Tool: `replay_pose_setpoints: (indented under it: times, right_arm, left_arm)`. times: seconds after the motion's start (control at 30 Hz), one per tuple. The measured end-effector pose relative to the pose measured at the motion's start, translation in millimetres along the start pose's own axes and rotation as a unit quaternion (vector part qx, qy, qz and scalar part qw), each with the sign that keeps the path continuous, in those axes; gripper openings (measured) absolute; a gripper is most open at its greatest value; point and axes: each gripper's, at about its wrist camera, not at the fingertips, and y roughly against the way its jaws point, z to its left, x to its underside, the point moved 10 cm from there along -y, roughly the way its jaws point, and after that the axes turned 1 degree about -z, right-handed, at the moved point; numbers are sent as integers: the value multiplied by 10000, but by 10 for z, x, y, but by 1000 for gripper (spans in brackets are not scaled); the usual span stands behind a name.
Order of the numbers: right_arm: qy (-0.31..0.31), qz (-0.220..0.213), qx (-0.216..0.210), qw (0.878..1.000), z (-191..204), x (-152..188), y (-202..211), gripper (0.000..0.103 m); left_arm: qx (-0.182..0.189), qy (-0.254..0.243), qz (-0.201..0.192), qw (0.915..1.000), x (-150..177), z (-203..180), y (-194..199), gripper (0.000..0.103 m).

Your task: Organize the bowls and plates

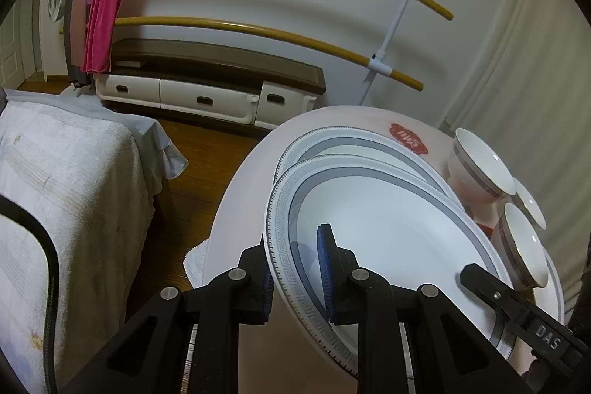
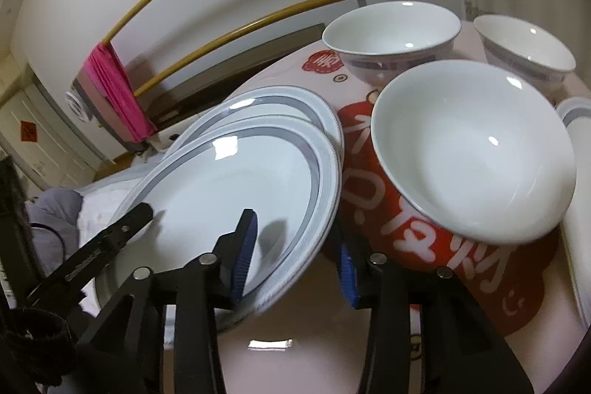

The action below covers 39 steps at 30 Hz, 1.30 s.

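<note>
A white plate with a grey patterned rim [image 1: 388,228] hangs tilted just above a second matching plate [image 1: 354,150] that lies on a round pink table [image 1: 236,209]. My left gripper [image 1: 297,277] is shut on the upper plate's near rim. My right gripper [image 2: 295,257] straddles the opposite rim of the same plate [image 2: 236,187], one finger above and one below. Three white bowls stand to the right: a near bowl [image 2: 476,150], a far bowl [image 2: 391,28] and a third bowl [image 2: 524,47].
The table carries a red print [image 2: 436,239]. A white object with a grey band [image 2: 576,143] lies at its right edge. A towel-covered bed [image 1: 66,194] stands left, a low cabinet [image 1: 207,87] and a rack with pink cloth [image 1: 107,13] behind.
</note>
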Motion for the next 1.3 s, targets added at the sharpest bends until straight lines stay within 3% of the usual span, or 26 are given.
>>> replay_pose_setpoints:
  times: [0.3,0.43,0.6,0.83,1.13,1.3]
  right_arm:
    - [-64,166,-229,9996,90,33,69,44]
    - [81,171,-337,9993,137,61,177,34]
    - [135,152,-379,9991,107,49,220,32]
    - [94,120,-268,9995,38,-14,145,27]
    - [235,40,47,9997,4,-96,34,26]
    - [130,47,-4,9999,-25,-90,81,27]
  left_arm:
    - [-16,2,11,10000,-12,-1,-3,17]
    - [-31,-32,10,10000,-6,-11,8,18]
    - [-47,-47,39,10000,0,-27,27,19]
    - [-32,-53,81,9999,36,-62,117,22]
    - [-84,-19,82,9999,59,-89,134,23]
    - [-62,9,85,9999,60,-86,109,23]
